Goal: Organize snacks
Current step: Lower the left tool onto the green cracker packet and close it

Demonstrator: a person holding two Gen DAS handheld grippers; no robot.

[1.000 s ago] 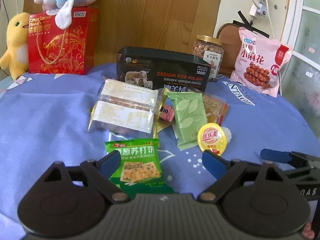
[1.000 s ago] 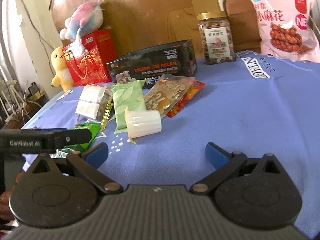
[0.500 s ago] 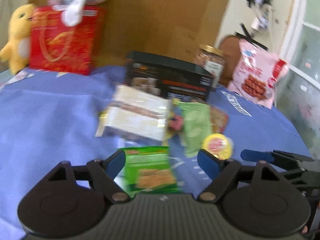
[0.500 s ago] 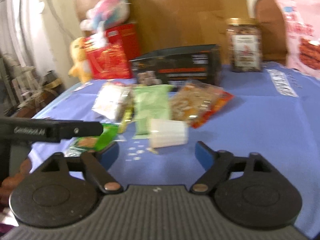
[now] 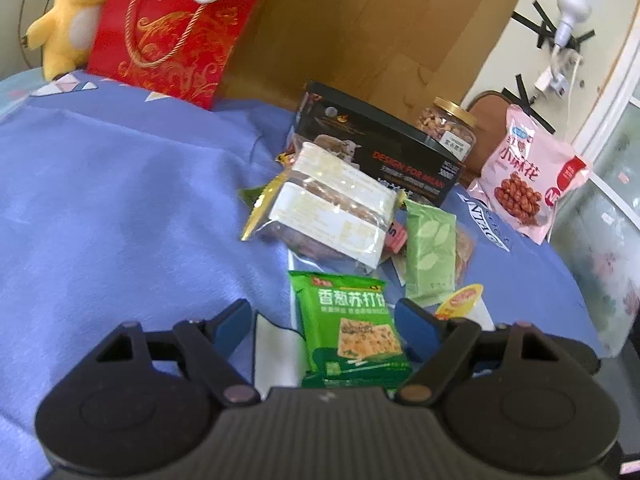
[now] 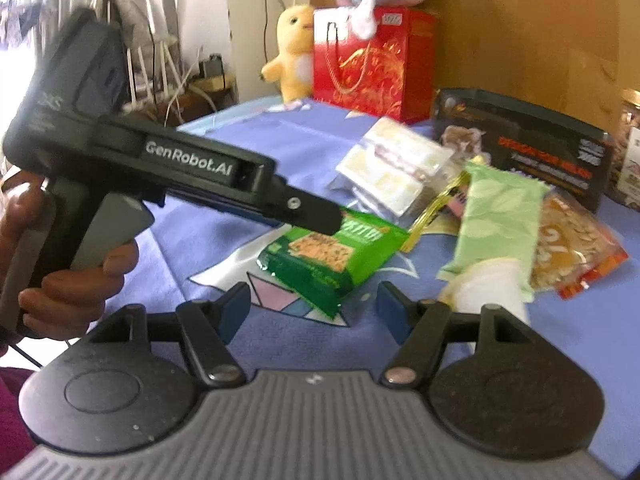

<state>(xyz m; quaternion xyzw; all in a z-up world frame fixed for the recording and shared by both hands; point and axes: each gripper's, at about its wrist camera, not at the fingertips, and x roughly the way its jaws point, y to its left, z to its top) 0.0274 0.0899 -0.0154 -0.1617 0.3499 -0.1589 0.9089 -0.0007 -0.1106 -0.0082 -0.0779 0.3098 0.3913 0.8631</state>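
The green cracker packet (image 5: 352, 326) is seen lying flat on the blue tablecloth (image 5: 120, 208), at the near edge of the snack pile. In the left wrist view it is framed between the fingers of the left gripper (image 5: 326, 320), whose jaws stand apart; the right pad is close beside the packet's edge, though whether it touches cannot be told, and a clear gap is seen at the left pad. The right wrist view alone shows the left gripper from the side, held in a person's hand (image 6: 68, 264), its tip over the packet. The right gripper (image 6: 314, 308) is seen with jaws apart, lately narrowing, and nothing between them; the packet's near corner lies just ahead.

Only the left view shows the pink snack bag (image 5: 528, 184) and the nut jar (image 5: 448, 128) in full. A pale green packet (image 5: 430, 248), a clear wrapped pack (image 5: 332, 208) and a black box (image 5: 380, 148) are noted. A red gift bag (image 5: 172, 32) and a yellow plush toy (image 5: 64, 28) stand against a brown board (image 5: 380, 28).
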